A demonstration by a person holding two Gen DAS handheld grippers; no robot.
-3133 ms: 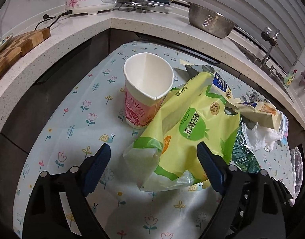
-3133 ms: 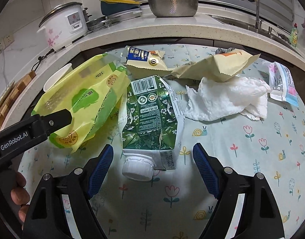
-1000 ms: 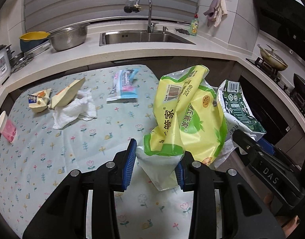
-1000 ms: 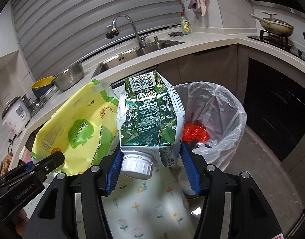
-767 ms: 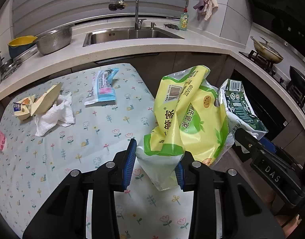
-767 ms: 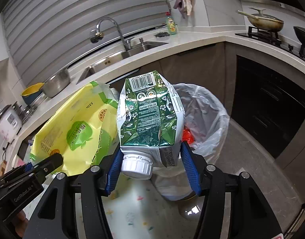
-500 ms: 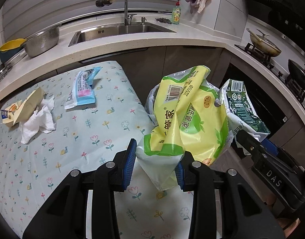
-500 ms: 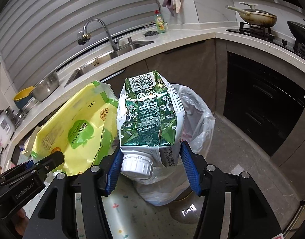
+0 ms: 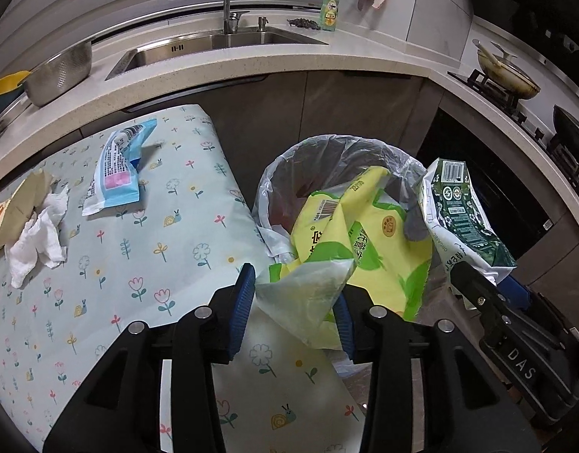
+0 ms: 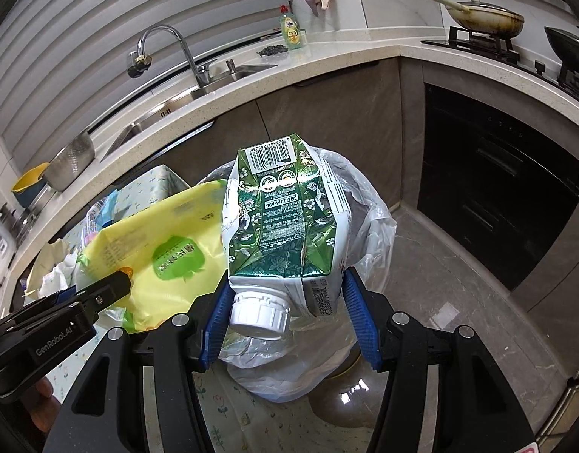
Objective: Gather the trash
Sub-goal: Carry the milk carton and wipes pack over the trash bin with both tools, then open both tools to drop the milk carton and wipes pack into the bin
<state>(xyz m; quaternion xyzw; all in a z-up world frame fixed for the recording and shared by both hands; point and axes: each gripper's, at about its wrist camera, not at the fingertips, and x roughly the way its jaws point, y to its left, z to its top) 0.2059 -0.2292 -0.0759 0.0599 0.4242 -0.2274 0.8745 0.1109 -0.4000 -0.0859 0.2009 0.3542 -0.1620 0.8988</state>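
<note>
A white-lined trash bin (image 9: 327, 143) stands on the floor just past the table's end. My left gripper (image 9: 295, 309) is at its near rim and its jaws are opening. The yellow-green plastic bag (image 9: 365, 238) has slumped forward into the bin's mouth, with only its translucent end loose between the blue pads. My right gripper (image 10: 285, 309) is shut on a crumpled green carton (image 10: 281, 219), white cap toward me, held over the bin (image 10: 372, 226). In the right wrist view the yellow bag (image 10: 161, 249) shows at the left.
A table under a floral cloth (image 9: 119, 264) carries a blue wrapper (image 9: 115, 173), a white tissue (image 9: 36, 238) and a tan paper bag (image 9: 21, 200). The counter with a sink (image 9: 221, 41) curves behind. Dark oven fronts (image 10: 497, 196) and bare floor lie right of the bin.
Both grippers swung off the table and came over the bin. The left jaws widened and the yellow bag tipped from upright down into the bin. The carton stays gripped.
</note>
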